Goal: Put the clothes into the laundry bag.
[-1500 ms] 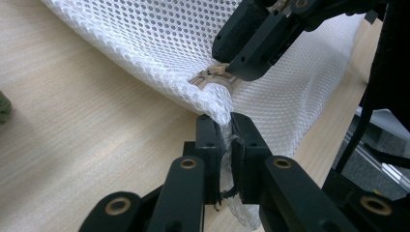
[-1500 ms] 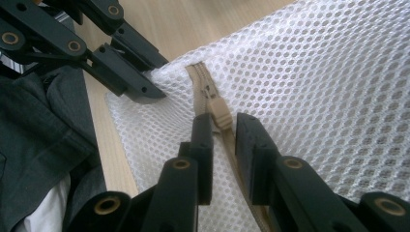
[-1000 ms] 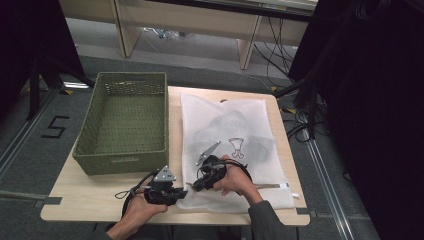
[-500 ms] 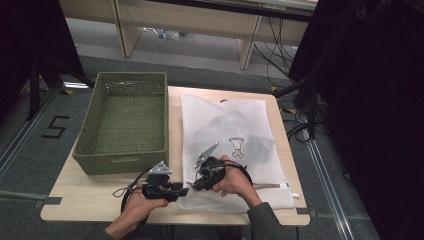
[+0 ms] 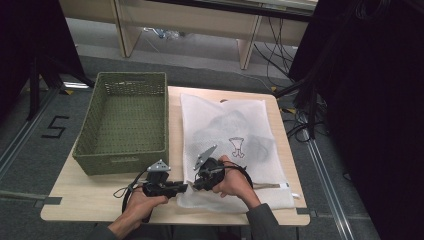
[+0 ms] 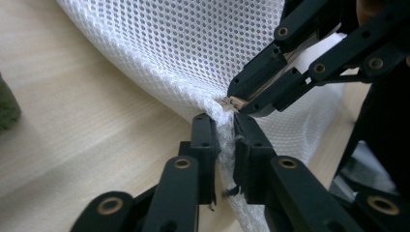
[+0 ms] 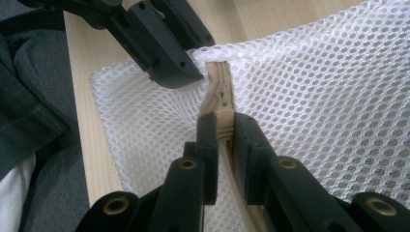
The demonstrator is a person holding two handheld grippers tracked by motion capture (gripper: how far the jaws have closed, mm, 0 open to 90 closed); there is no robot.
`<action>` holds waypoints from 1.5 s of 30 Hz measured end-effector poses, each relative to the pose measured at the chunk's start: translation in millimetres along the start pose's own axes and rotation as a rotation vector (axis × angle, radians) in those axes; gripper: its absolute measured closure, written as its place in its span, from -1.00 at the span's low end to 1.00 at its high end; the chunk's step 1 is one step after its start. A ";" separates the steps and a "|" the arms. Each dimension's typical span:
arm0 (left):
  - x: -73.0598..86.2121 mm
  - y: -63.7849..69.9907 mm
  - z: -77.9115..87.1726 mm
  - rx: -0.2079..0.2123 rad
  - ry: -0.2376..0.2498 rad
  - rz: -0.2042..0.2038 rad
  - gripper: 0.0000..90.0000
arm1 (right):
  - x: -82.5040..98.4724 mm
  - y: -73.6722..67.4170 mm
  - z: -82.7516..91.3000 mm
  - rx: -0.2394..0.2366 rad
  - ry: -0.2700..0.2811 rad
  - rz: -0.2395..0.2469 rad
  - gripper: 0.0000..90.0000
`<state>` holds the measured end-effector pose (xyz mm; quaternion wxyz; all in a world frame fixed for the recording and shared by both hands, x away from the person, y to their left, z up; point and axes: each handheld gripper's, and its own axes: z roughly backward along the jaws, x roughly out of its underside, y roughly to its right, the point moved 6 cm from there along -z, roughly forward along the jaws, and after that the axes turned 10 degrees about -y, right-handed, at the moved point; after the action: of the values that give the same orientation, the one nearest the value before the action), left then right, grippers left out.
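Little has shifted since before: left gripper (image 6: pixel 223 137), jaws just re-closing, pinches the white mesh laundry bag's (image 5: pixel 240 135) near corner on the wooden surface (image 5: pixel 90 200); right gripper (image 7: pixel 222 126) pinches its beige zipper pull (image 7: pixel 223 118). Anchor left, draw the pull steadily along the zipper.

bag contents (image 5: pixel 227 131): blurred through mesh; zipper (image 7: pixel 220 104): lower end cut off

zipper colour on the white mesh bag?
Beige zipper on the white mesh laundry bag; the right gripper view shows it best.
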<state>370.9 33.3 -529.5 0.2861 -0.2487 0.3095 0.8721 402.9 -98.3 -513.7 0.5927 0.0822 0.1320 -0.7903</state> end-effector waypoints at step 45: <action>-5.3 0.7 6.8 0.026 0.008 -0.005 0.61 | 0.3 -4.9 0.4 -0.003 -0.016 0.059 0.85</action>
<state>372.4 35.7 -521.3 0.2902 -0.2492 0.3214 0.8663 398.2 -97.4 -512.9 0.6168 0.0787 0.1261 -0.7729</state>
